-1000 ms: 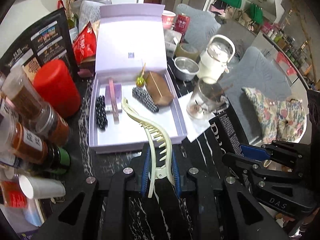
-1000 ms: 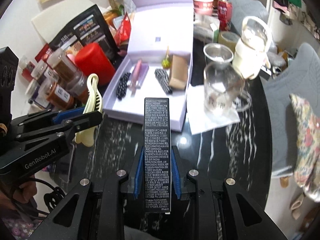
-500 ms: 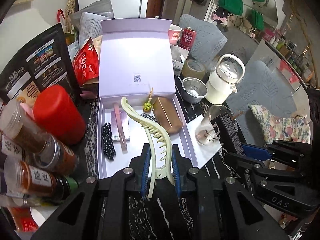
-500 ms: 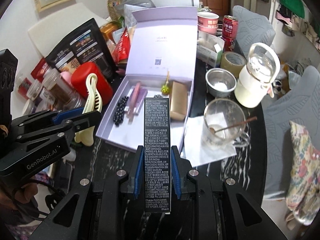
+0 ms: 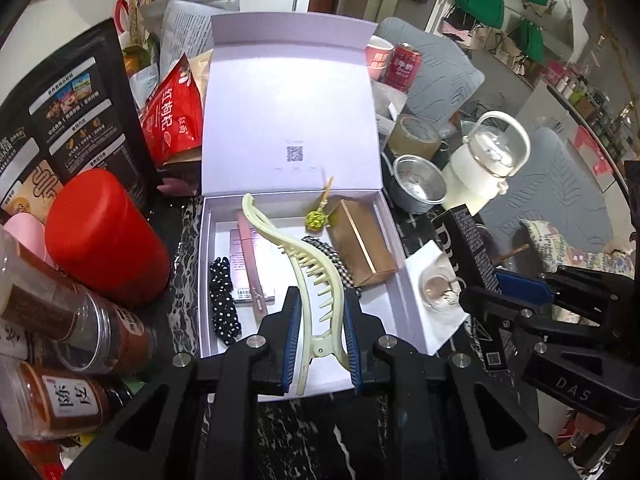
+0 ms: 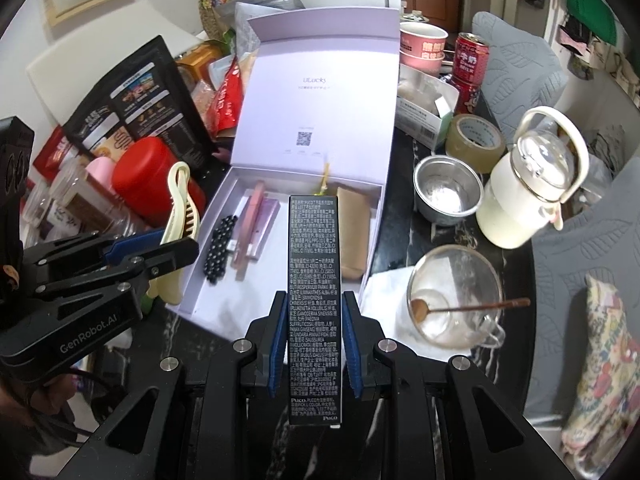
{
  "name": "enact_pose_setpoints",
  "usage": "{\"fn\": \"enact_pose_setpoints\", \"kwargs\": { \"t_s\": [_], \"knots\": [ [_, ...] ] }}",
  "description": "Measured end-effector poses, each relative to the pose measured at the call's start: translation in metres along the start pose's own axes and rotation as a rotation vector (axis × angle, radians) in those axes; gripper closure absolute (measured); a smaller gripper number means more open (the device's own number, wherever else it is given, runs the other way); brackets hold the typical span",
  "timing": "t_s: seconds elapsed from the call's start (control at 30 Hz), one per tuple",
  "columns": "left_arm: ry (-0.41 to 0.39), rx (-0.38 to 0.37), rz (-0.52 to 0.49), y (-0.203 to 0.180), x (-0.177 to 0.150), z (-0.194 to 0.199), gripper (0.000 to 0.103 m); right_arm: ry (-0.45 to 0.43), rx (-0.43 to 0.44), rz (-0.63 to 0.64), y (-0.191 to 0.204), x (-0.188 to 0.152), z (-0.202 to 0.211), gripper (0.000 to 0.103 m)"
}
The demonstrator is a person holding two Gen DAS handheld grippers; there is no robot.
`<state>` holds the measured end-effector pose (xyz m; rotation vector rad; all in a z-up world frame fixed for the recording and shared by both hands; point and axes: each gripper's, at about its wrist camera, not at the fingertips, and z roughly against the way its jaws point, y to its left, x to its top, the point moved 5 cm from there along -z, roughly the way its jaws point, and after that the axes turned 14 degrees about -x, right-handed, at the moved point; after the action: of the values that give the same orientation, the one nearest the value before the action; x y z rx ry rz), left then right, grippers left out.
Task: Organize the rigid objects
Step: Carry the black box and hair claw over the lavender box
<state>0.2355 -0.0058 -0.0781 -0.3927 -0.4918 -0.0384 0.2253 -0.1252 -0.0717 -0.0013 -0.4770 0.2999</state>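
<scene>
The open lilac box [image 5: 205, 280] lies on the dark marble table with its lid [image 5: 288, 100] standing up behind it. My left gripper [image 5: 320, 296] is shut on a cream hair claw clip [image 5: 298, 256], which hangs over the box's inside. In the box lie a brown carton [image 5: 362, 246], a black dotted hair tie [image 5: 223, 300], a pink tube [image 5: 250, 264], a checked hair band [image 5: 334, 258] and a green lollipop [image 5: 316, 219]. My right gripper [image 6: 314, 296] is shut on a tall black carton [image 6: 314, 272] over the box's [image 6: 248, 300] front right part.
A red canister [image 5: 104, 236] and spice jars [image 5: 80, 320] crowd the box's left side. To its right stand a glass mug with a spoon [image 6: 452, 300], a steel bowl [image 6: 446, 192], a white lidded jug [image 6: 528, 196], a tape roll [image 6: 474, 140] and a red can [image 6: 472, 64].
Both grippers have moved forward towards the box, still holding their things. The clip and the black carton now reach over the box's inside.
</scene>
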Motion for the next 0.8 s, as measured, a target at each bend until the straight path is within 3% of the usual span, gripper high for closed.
{"fn": "enact_pose_setpoints", "kwargs": {
  "t_s": [0.37,0.57,0.8],
  "knots": [
    [0.052,0.041,0.035,0.040,-0.006,-0.038,0.082,0.023,-0.006,0.018,0.011,0.009,-0.041,0.078],
    [0.098,0.030,0.071,0.056,-0.018,-0.063,0.082,0.029,-0.039,0.042,0.019,0.007,-0.067,0.078],
    [0.130,0.021,0.044,0.060,-0.023,-0.084,0.082,0.050,-0.024,0.050,0.031,-0.003,-0.092,0.078]
  ]
}}
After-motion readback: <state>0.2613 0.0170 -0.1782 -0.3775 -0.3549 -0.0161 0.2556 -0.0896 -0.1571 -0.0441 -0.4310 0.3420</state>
